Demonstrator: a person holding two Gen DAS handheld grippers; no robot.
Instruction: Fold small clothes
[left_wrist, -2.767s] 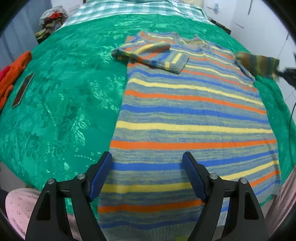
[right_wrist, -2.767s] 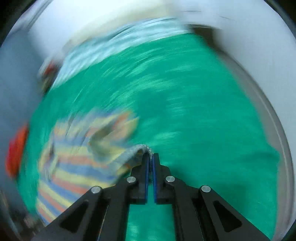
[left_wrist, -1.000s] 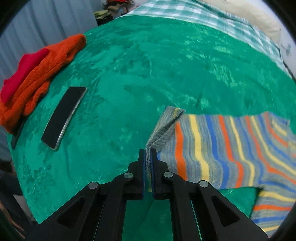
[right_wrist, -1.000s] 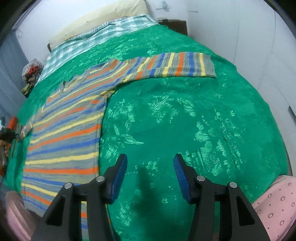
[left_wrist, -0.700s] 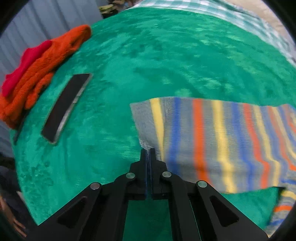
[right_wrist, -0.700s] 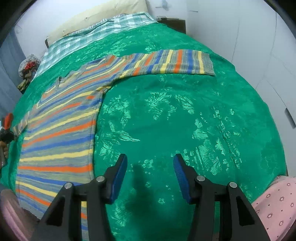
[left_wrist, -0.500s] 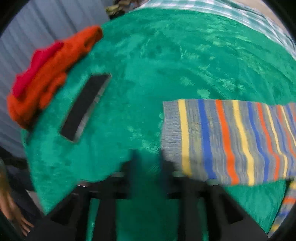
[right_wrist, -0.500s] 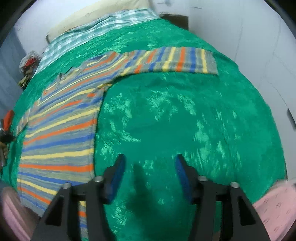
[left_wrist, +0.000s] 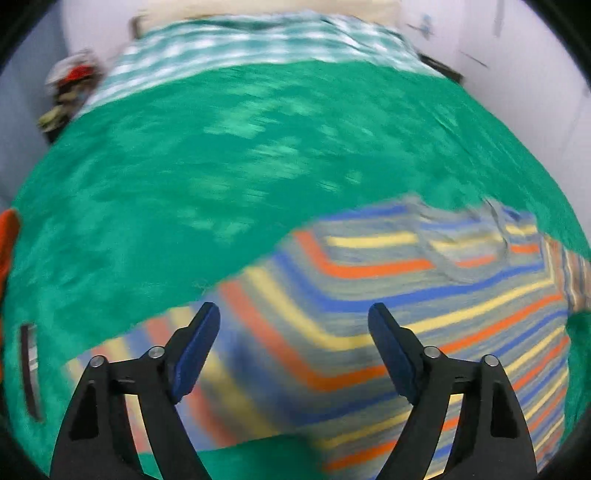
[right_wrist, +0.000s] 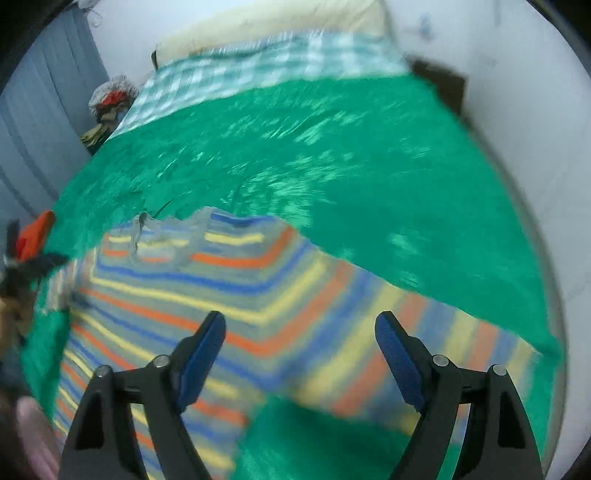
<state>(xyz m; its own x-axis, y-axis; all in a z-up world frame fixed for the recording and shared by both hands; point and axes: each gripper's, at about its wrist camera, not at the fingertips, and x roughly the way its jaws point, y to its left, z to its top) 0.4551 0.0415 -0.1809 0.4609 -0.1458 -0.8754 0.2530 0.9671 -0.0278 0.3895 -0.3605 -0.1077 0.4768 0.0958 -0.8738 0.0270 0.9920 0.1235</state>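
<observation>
The green bed (left_wrist: 184, 177) carries the sweater (left_wrist: 369, 295) spread flat across each frame's lower half, collar toward upper centre. Left claw (left_wrist: 293, 332) and right claw (right_wrist: 299, 336), jaws just opened wide and empty, hover above its sleeves.

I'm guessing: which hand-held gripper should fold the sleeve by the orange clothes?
Probably left hand-held gripper: just opened, empty, hovers over that sleeve; the right hand-held gripper, likewise, over the other sleeve.
</observation>
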